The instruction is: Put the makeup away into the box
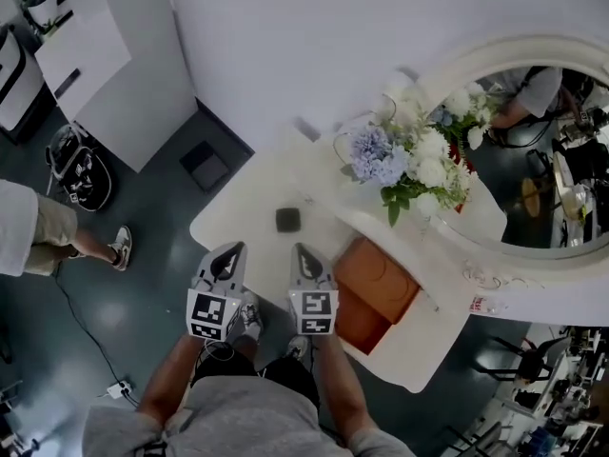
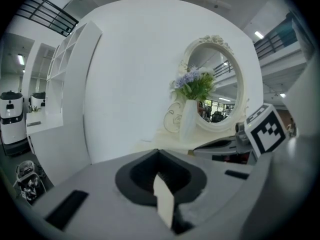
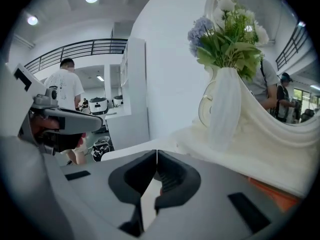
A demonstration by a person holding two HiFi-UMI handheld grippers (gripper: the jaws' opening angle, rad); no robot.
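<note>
right gripper (image 3: 157, 157) jaws together, empty; white vase (image 3: 224, 109) ahead

The person's in a grey short-sleeved T-shirt (image 1: 228, 425), with a pale sneaker (image 1: 251, 318) peeking out underneath. The left gripper (image 1: 231, 248) and right gripper (image 1: 301, 249) are a matching pair: pale grey wedge-shaped shells tapering to a point, each with a black-lined hollow near the tip. And each carries a cube (image 1: 213, 314) of black-and-white square markers at its back end.

No text is readable — only square coded markers (image 1: 213, 314) on the left claw (image 1: 233, 248) and right claw (image 1: 300, 248).
</note>
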